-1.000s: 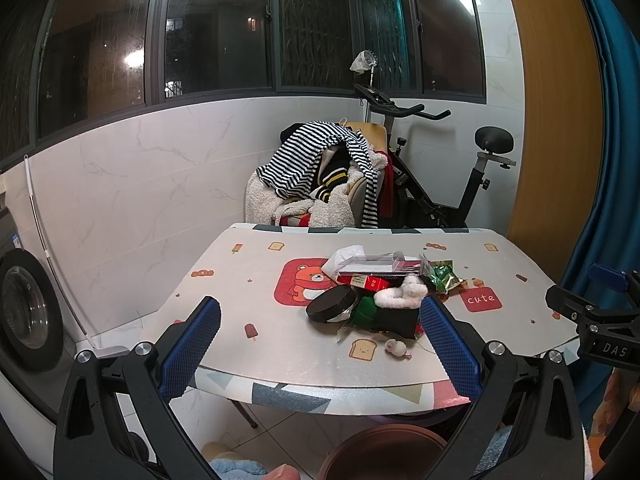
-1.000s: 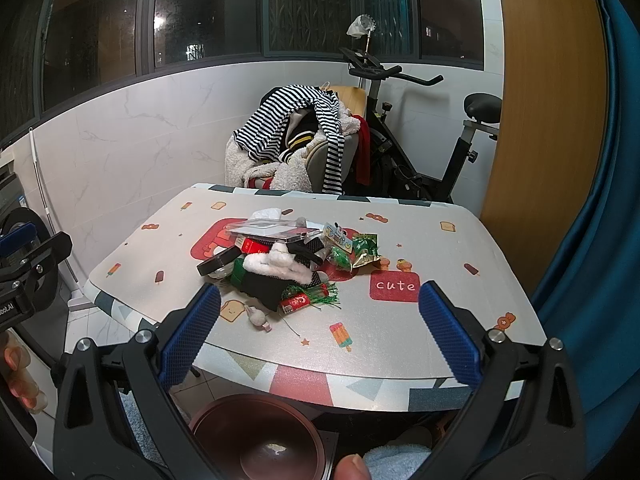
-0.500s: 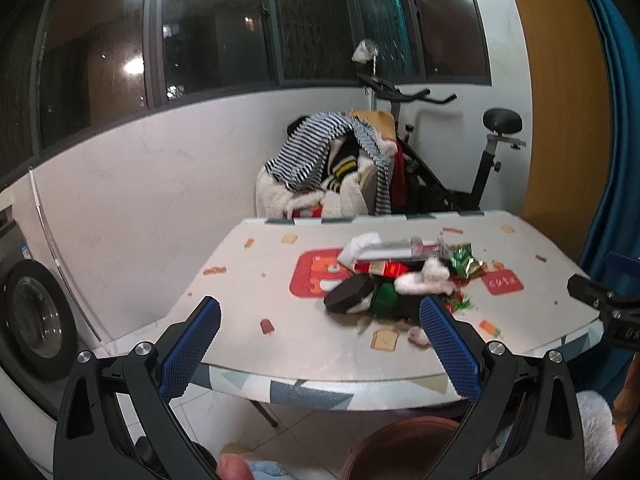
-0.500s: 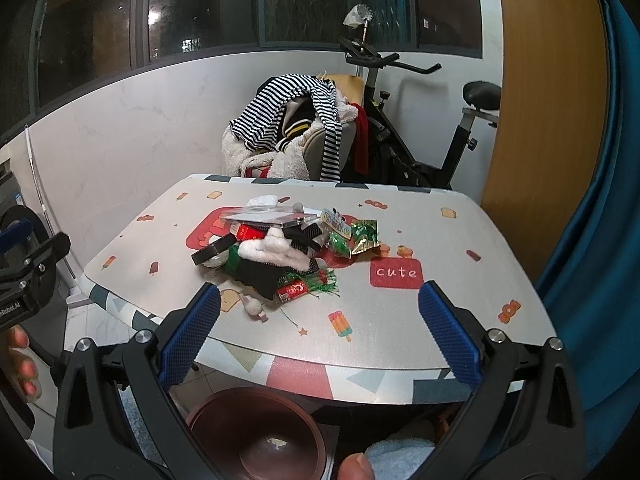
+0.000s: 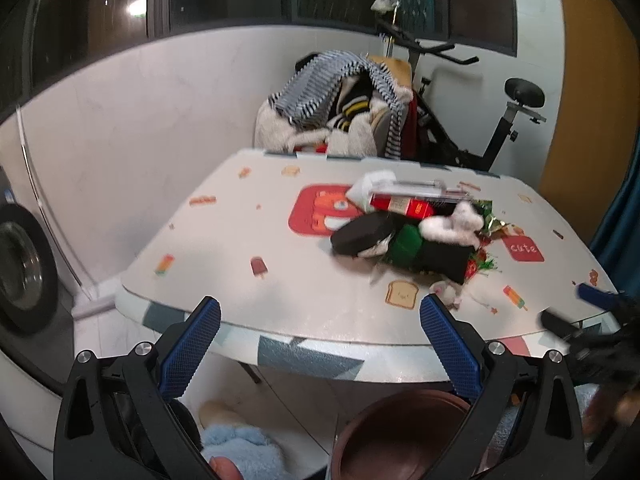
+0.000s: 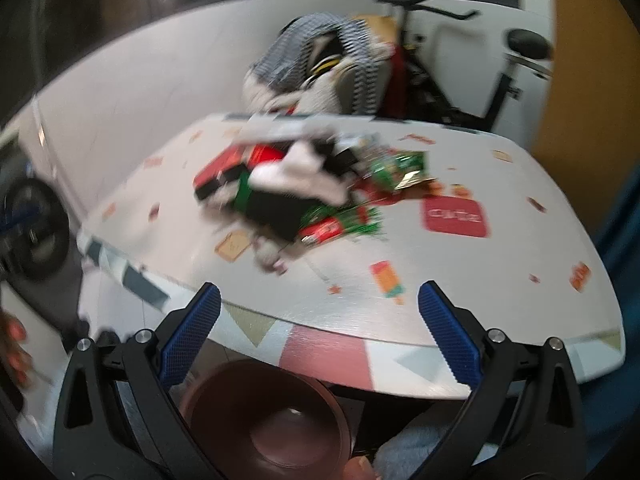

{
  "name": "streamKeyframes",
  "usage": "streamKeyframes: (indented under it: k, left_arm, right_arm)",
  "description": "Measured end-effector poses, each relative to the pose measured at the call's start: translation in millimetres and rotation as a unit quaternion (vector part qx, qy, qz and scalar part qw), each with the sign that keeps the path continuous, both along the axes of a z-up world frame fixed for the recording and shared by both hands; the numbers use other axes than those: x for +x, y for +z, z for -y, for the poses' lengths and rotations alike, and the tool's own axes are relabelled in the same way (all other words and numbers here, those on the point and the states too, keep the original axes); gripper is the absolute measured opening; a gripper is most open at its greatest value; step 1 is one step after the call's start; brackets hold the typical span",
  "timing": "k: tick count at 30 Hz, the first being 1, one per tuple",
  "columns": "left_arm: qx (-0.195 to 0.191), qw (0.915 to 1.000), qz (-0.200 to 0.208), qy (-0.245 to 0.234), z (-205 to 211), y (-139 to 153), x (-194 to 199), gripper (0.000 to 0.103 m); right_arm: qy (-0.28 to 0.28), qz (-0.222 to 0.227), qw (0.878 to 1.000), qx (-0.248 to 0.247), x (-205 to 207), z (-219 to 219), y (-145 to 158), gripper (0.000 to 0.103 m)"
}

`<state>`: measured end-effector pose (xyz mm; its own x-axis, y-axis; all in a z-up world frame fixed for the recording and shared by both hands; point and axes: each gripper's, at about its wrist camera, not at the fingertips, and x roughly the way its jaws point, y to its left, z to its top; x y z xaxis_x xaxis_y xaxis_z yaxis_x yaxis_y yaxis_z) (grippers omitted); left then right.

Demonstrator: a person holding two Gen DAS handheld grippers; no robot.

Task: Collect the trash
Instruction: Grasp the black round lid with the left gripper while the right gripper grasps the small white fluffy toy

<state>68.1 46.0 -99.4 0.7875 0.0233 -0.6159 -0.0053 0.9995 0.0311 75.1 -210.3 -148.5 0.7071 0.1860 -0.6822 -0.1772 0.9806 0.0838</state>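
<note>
1. The left gripper (image 5: pixel 320 320) hangs in front of the table's near edge with its blue-padded fingers (image 5: pixel 190 346) spread wide apart and nothing between them.
2. The right gripper (image 6: pixel 319 307) hangs at the same near edge, its blue pads (image 6: pixel 448 334) likewise wide apart and empty; this view is blurred.
3. The table (image 5: pixel 224 256) has a white top printed with toast, popsicle and a red "cute" patch (image 5: pixel 523 249).
4. The trash pile (image 5: pixel 416 232) lies on the middle of the table top, toward its far-right part, well apart from both grippers.
5. In the pile: a black round lid (image 5: pixel 362 234) on its left, a red box (image 5: pixel 404 206) behind, a clear flat package (image 5: pixel 412 190) on top, a white fluffy piece (image 5: pixel 452 226), and a green foil wrapper (image 6: pixel 400 168) at its right.
6. A small white scrap (image 5: pixel 446 292) lies alone between the pile and the near edge.
7. A brown round bin (image 6: pixel 266 420) stands on the floor under the near edge, below the grippers.
8. Beyond the far edge, a chair heaped with striped clothes (image 5: pixel 336 108), and an exercise bike (image 5: pixel 500 120) to its right.
</note>
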Motion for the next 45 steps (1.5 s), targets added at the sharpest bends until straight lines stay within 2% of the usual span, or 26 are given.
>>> streamKeyframes:
  k: [1,3,5,7,11,14,17,19,20,21,24,27,30,32,34,35,38,40,41,43,45]
  left_arm:
    - [0.004,1.0,-0.003,0.004,-0.3,-3.2,2.7,0.098]
    - [0.012,0.9999,-0.007,0.01,-1.4,-9.7,8.0,0.098]
    - [0.016,0.9997,-0.012,0.016,-4.2,-15.9,14.4,0.098]
    - [0.01,0.9996,-0.014,0.021,-8.1,-19.9,19.5,0.098]
    - [-0.015,0.9991,-0.026,0.031,-19.8,-29.6,27.6,0.098]
    - [-0.026,0.9984,-0.036,0.036,-26.1,-35.8,31.7,0.097]
    - [-0.041,0.9975,-0.047,0.033,-28.6,-42.5,34.8,0.09]
    - [-0.053,0.9967,-0.055,0.028,-29.6,-46.2,36.8,0.083]
    - [-0.061,0.996,-0.059,0.027,-29.7,-48.4,38.2,0.081]
    - [-0.073,0.9949,-0.065,0.024,-29.9,-50.9,39.8,0.076]
    - [-0.091,0.9926,-0.078,0.016,-27.5,-55.7,43.4,0.065]
    - [-0.087,0.9931,-0.078,0.005,-19.8,-56.7,44.4,0.063]
    - [-0.09,0.9927,-0.081,-0.008,-12.2,-58.9,47.1,0.059]
    - [-0.097,0.9913,-0.087,-0.021,-5.1,-62.5,51.5,0.054]
    - [-0.099,0.9901,-0.094,-0.031,1.0,-66.2,57.7,0.044]
    - [-0.099,0.9899,-0.097,-0.032,3.7,-67.1,61.0,0.043]
    - [-0.113,0.9881,-0.098,-0.036,5.7,-66.8,70.4,0.043]
    - [-0.138,0.9843,-0.104,-0.034,3.9,-66.6,80.8,0.044]
    - [-0.156,0.9815,-0.107,-0.031,2.0,-66.7,86.8,0.048]
    - [-0.201,0.9732,-0.109,-0.017,-4.4,-66.7,101.7,0.089]
    - [-0.243,0.9651,-0.097,0.002,-10.6,-65.6,117.7,0.093]
  right_arm:
    - [0.016,-0.008,1.0,0.0,6.8,-7.2,-7.9,0.096]
    - [0.043,-0.034,0.998,0.022,24.0,-18.8,-23.8,0.078]
    - [0.053,-0.061,0.995,0.053,43.1,-26.1,-39.2,0.076]
    - [0.057,-0.067,0.993,0.073,59.7,-34.5,-51.6,0.075]
    - [0.057,-0.065,0.994,0.063,81.5,-50.8,-61.4,0.059]
    - [0.051,-0.074,0.994,0.056,95.4,-57.5,-69.3,0.053]
    - [0.046,-0.086,0.994,0.053,104.8,-59.7,-77.5,0.052]
    - [0.044,-0.078,0.995,0.054,105.7,-59.8,-78.5,0.05]
    - [0.043,-0.076,0.995,0.052,106.1,-59.7,-79.0,0.041]
    - [0.044,-0.076,0.995,0.053,105.9,-58.9,-79.4,0.025]
    - [0.052,-0.086,0.992,0.073,99.0,-52.7,-79.7,0.025]
    - [0.057,-0.088,0.991,0.08,84.3,-42.9,-79.8,0.023]
    - [0.039,-0.086,0.991,0.099,69.6,-23.6,-78.8,0.023]
    - [0.025,-0.084,0.99,0.113,62.2,-9.6,-78.0,0.023]
    - [0.018,-0.077,0.991,0.113,58.0,-1.1,-76.1,0.023]
    - [0.015,-0.07,0.991,0.11,55.4,2.3,-74.4,0.023]
    - [0.009,-0.057,0.992,0.111,52.0,9.2,-69.2,0.023]
    - [0.005,-0.046,0.992,0.116,52.1,14.0,-66.7,0.023]
    - [0.003,-0.042,0.992,0.121,52.8,16.8,-66.5,0.023]
    - [0.002,-0.041,0.991,0.13,53.9,19.3,-67.3,0.023]
    - [0.002,-0.043,0.99,0.133,55.2,21.2,-69.7,0.023]
